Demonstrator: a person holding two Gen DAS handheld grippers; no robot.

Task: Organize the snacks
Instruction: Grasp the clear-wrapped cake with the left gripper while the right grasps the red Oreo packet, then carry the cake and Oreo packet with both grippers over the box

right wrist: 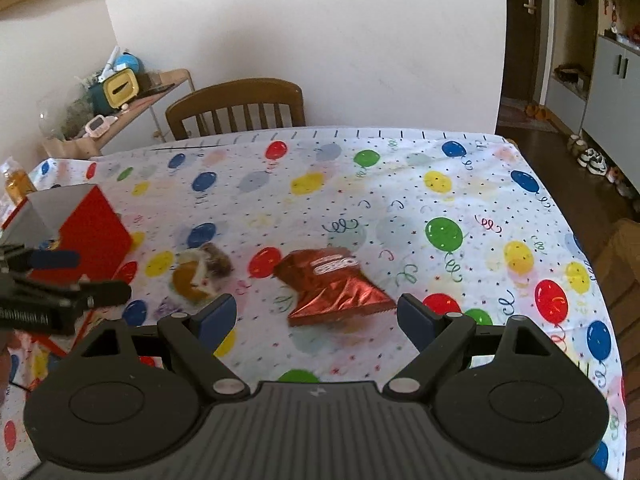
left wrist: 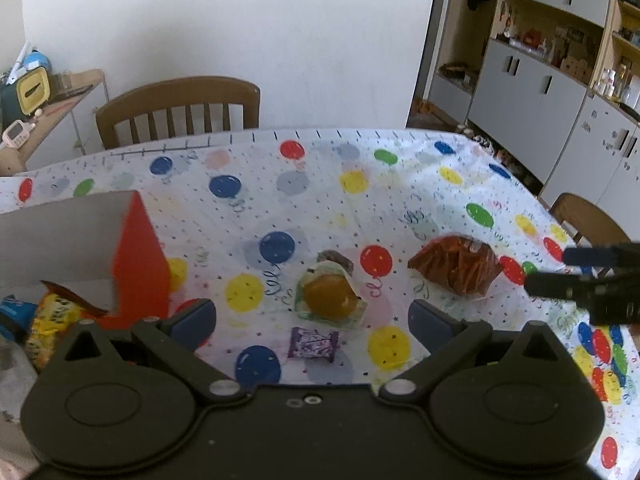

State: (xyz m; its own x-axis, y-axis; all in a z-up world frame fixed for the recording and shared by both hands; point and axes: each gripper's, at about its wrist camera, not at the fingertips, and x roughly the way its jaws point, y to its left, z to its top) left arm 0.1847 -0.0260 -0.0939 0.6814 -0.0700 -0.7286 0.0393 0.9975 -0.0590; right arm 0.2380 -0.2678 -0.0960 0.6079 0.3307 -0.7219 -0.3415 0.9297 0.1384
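The red cardboard box (left wrist: 136,264) stands open at the left side of the surface (left wrist: 320,184), which is covered with a balloon-print cloth, and serves as the collecting bin; a yellow snack packet (left wrist: 48,328) and a blue-wrapped item already lie inside it. To the right of the box, loose on the cloth, sit a clear-wrapped golden pastry (left wrist: 330,296), a small brown-wrapped sweet (left wrist: 336,259) touching its far edge, and a purple candy (left wrist: 313,343) just nearer the camera than the pastry. Farther right of the box, well apart from that cluster, lies a red foil snack bag (right wrist: 336,284).

The left gripper (left wrist: 312,316) hovers above the pastry and purple candy with its fingers spread wide and empty. The right gripper (right wrist: 316,312) hangs over the red foil bag, its fingers likewise wide apart and gripping nothing; the bag's near edge lies between them.

The step in hand appears to be picking up the foil bag and the pastry cluster for transfer to the box. For the bag, the right gripper would do well to descend until both fingers straddle the crinkled near edge, closing on a fold rather than the flat face, since foil slips. The left should take one item at a time, keeping the fingers clear of the neighbouring sweet.
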